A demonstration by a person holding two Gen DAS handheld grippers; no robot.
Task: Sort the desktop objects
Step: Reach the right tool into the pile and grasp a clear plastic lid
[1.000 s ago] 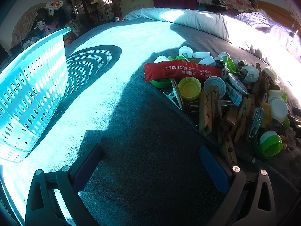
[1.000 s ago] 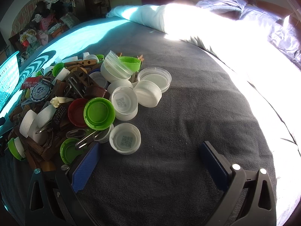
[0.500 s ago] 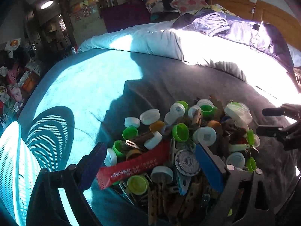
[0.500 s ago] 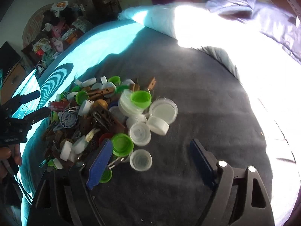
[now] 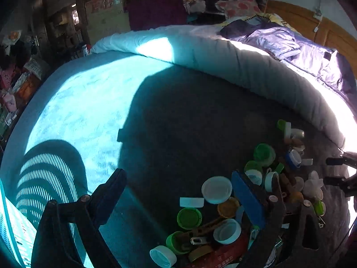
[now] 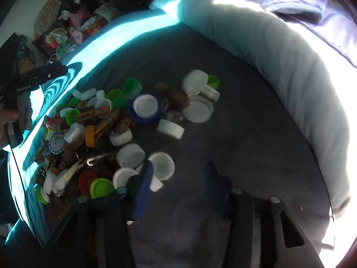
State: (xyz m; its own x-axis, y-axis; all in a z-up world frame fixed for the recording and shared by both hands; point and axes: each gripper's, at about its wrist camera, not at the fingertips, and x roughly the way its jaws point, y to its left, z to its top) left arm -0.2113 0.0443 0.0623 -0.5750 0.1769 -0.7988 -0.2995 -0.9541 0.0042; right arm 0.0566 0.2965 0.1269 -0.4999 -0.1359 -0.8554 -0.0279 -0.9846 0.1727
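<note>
A heap of bottle caps, wooden clothespins and clips lies on a grey blanket. My left gripper hangs open over the heap's near-left edge. A white cap, a green cap and a red packet show below it, untouched. My right gripper hovers at the heap's right edge with its jaws closing. Mostly bare blanket shows between them. A white cap lies just past the left blue pad, with no pad pressing on it. A blue-rimmed cap sits farther in.
A light blue perforated basket stands at the far left. A rolled white duvet runs along the back and right of the blanket. A hand holds the left gripper at the right wrist view's left edge. Clutter fills the room behind.
The left gripper swung away from the basket and over the heap, which now sits at its lower right. The right gripper lifted back from the caps and its jaws narrowed.
</note>
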